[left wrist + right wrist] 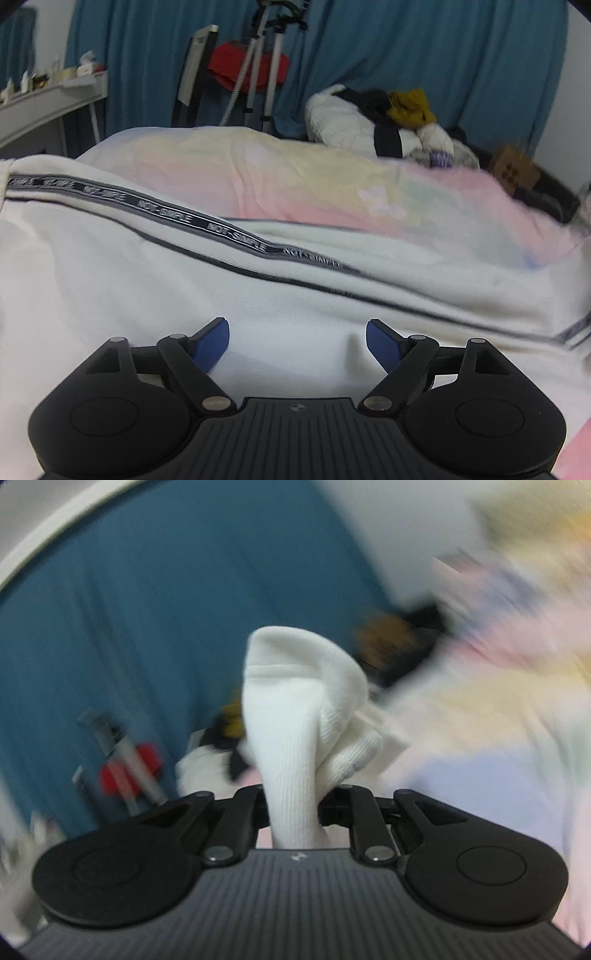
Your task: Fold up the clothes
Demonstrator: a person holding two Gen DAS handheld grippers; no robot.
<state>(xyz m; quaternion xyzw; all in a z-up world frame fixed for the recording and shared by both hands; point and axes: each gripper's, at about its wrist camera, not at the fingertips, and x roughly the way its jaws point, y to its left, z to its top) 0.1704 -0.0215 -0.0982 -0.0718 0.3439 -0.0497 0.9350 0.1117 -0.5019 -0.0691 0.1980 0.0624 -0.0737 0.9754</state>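
A white garment point(155, 280) with a dark lettered stripe lies spread on the bed in the left wrist view. My left gripper point(297, 345) is open just above the white fabric, blue pads point(212, 345) apart, holding nothing. In the right wrist view my right gripper point(295, 805) is shut on a bunched fold of the white ribbed garment point(299, 716), which stands up between the jaws and is lifted off the bed. The right view is heavily blurred.
A pastel pink and yellow bedsheet point(280, 177) covers the bed. A pile of white, black and mustard clothes point(384, 118) lies at the far side. Blue curtains point(443, 55), a tripod point(262, 66) with a red item, a shelf point(44, 96) at left and a cardboard box point(513, 170) stand behind.
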